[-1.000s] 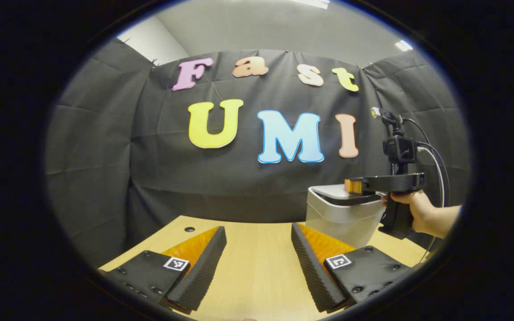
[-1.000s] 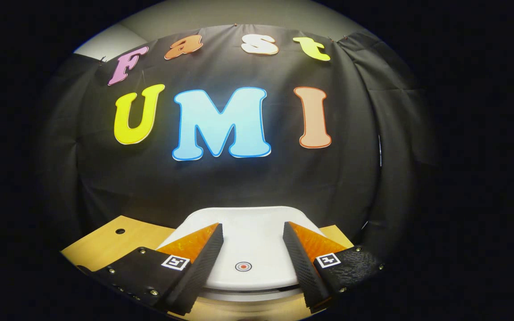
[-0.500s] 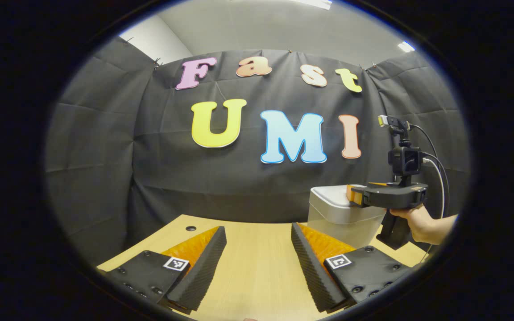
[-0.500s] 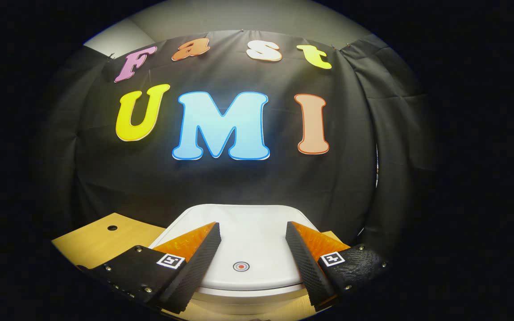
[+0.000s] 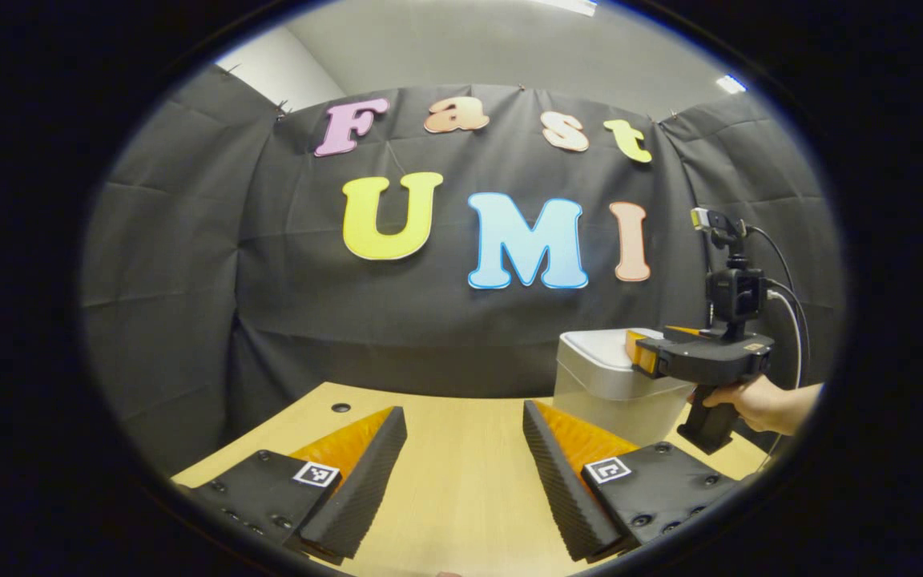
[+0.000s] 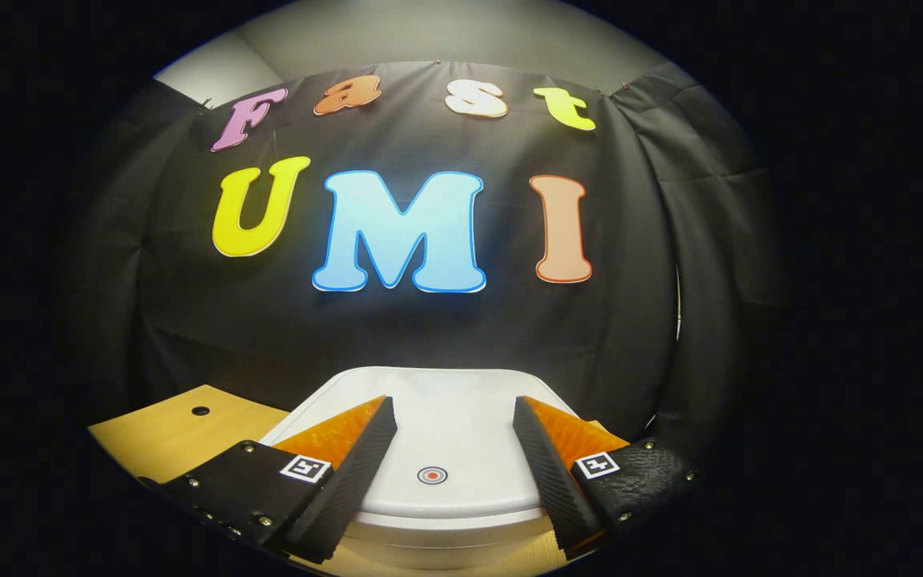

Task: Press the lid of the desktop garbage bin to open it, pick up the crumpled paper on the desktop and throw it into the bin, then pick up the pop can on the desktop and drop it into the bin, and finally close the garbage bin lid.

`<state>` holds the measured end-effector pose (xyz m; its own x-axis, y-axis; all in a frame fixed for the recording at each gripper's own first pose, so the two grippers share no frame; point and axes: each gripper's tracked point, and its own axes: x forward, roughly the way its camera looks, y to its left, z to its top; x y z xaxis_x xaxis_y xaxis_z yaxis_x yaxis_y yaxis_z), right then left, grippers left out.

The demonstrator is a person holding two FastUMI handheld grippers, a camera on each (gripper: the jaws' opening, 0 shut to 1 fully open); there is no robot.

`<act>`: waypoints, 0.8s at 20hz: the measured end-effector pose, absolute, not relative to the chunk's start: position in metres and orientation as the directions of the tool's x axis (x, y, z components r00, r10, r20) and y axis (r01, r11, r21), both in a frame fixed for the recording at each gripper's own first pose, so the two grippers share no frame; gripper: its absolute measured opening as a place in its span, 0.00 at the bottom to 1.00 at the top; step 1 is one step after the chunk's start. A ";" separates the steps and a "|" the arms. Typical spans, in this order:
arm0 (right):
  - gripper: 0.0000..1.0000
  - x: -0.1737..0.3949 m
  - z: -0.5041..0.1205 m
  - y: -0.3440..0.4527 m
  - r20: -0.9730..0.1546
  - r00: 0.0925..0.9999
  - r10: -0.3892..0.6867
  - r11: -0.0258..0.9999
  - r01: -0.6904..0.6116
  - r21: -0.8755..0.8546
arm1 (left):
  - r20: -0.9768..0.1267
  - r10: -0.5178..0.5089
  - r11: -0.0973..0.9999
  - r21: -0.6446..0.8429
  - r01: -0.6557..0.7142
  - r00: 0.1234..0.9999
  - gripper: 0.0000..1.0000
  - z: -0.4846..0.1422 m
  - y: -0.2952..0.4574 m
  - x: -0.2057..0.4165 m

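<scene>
In the right gripper view, the right tongs [image 6: 453, 457] stand wide apart with nothing between them, their two fingers reaching out over the front half of the bin's lid [image 6: 449, 409]. The lid lies directly under and ahead of them, and its small round red-and-white mark [image 6: 432, 475] sits on the lid's near part, midway between the fingers and a little short of their tips. Whether the fingers touch the lid or hang just above it cannot be told from this angle. The lid looks white, smooth and flat, with rounded corners, and it lies shut and level on the bin; its near rim overhangs the body below.

In the left gripper view, the left tongs [image 5: 465, 457] are also wide and empty, low over the bare wooden bench [image 5: 461, 497]. From there the bin [image 5: 618, 389] stands farther off, ahead and to the right: a pale, rather see-through body under the white lid, upright near the back of the bench by the black cloth wall. The right tongs [image 5: 636, 354], held in a hand [image 5: 758, 401], come in over its top from the right.

So the right tongs are much the nearer to the lid, and I judge the coming move to be a straight press down on the marked spot.
</scene>
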<state>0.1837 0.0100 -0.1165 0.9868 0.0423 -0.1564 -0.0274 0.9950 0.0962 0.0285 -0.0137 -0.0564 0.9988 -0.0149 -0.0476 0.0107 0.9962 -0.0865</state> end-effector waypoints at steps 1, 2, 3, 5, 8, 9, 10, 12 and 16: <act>0.96 0.183 -0.116 0.009 -0.147 0.989 0.033 0.994 -0.018 0.106 | -0.049 -0.014 0.996 -0.084 0.010 0.999 0.96 -0.057 -0.014 0.030; 0.96 0.184 -0.122 0.010 -0.156 0.987 0.033 0.992 -0.014 0.124 | -0.053 -0.012 0.997 -0.082 0.007 0.999 0.96 -0.058 -0.013 0.031; 0.96 0.180 -0.120 0.009 -0.140 0.990 0.032 0.990 -0.012 0.141 | -0.055 -0.009 0.997 -0.082 0.004 0.998 0.96 -0.058 -0.013 0.031; 0.96 0.180 -0.116 0.009 -0.101 0.995 0.025 0.988 -0.009 0.153 | -0.059 -0.004 0.997 -0.078 -0.001 0.998 0.95 -0.059 -0.012 0.032; 0.96 0.181 -0.115 0.009 -0.087 0.996 0.021 0.987 -0.007 0.158 | -0.064 0.006 0.997 -0.073 -0.011 0.998 0.95 -0.060 -0.009 0.032; 0.96 0.181 -0.114 0.010 -0.085 0.996 0.020 0.987 -0.006 0.158 | -0.058 0.007 0.997 -0.076 -0.011 0.998 0.95 -0.058 -0.009 0.031; 0.96 0.181 -0.114 0.009 -0.087 0.996 0.020 0.988 -0.007 0.156 | -0.052 0.009 0.997 -0.078 -0.013 0.999 0.95 -0.055 -0.009 0.029; 0.96 0.182 -0.117 0.011 -0.111 0.993 0.025 0.989 -0.008 0.148 | -0.041 0.010 0.997 -0.079 -0.014 0.999 0.95 -0.050 -0.011 0.026; 0.95 0.182 -0.111 0.008 -0.124 0.992 0.019 0.987 0.001 0.159 | -0.026 0.009 0.997 -0.074 -0.010 1.000 0.95 -0.042 -0.017 0.016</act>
<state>0.1818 0.0085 -0.1113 0.9921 0.0186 -0.1239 0.0014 0.9873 0.1588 0.0164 -0.0167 -0.0421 0.9996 0.0085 -0.0262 -0.0104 0.9972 -0.0743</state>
